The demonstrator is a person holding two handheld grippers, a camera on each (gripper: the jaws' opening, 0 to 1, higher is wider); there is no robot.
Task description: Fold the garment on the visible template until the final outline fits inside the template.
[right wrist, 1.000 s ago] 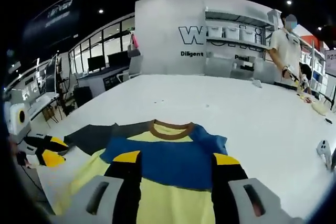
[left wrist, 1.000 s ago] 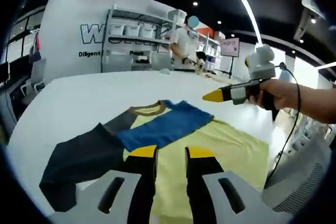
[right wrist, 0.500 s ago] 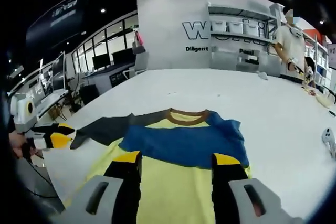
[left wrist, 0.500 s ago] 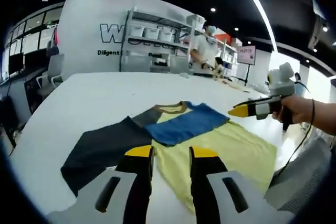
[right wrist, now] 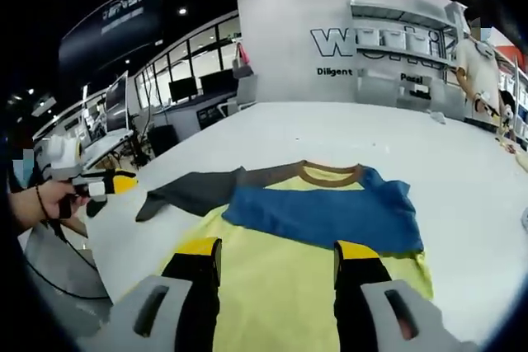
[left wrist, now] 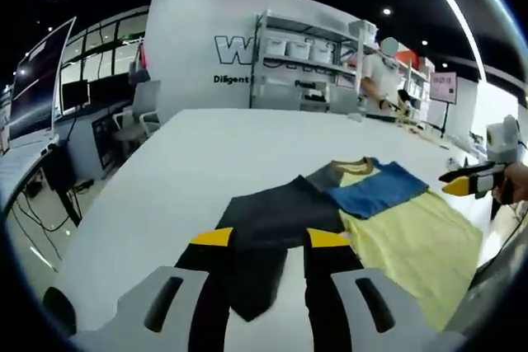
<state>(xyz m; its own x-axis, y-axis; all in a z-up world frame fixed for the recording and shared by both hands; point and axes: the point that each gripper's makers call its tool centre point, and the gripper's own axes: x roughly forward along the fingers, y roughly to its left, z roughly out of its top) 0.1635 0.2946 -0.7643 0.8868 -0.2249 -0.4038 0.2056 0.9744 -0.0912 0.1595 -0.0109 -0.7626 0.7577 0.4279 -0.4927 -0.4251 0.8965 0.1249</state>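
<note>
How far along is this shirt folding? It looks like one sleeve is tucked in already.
Partly. The blue sleeve already lies folded across the shirt. The dark grey sleeve is still spread out on the white table; the open left gripper hangs over it, holding nothing. That sleeve and the yellow body remain to fold.

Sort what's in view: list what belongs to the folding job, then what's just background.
Job:
- shirt, blue sleeve folded across, dark sleeve spread out
- left gripper
- right gripper
- white table

Background:
- shelving
- person
- monitors
</note>
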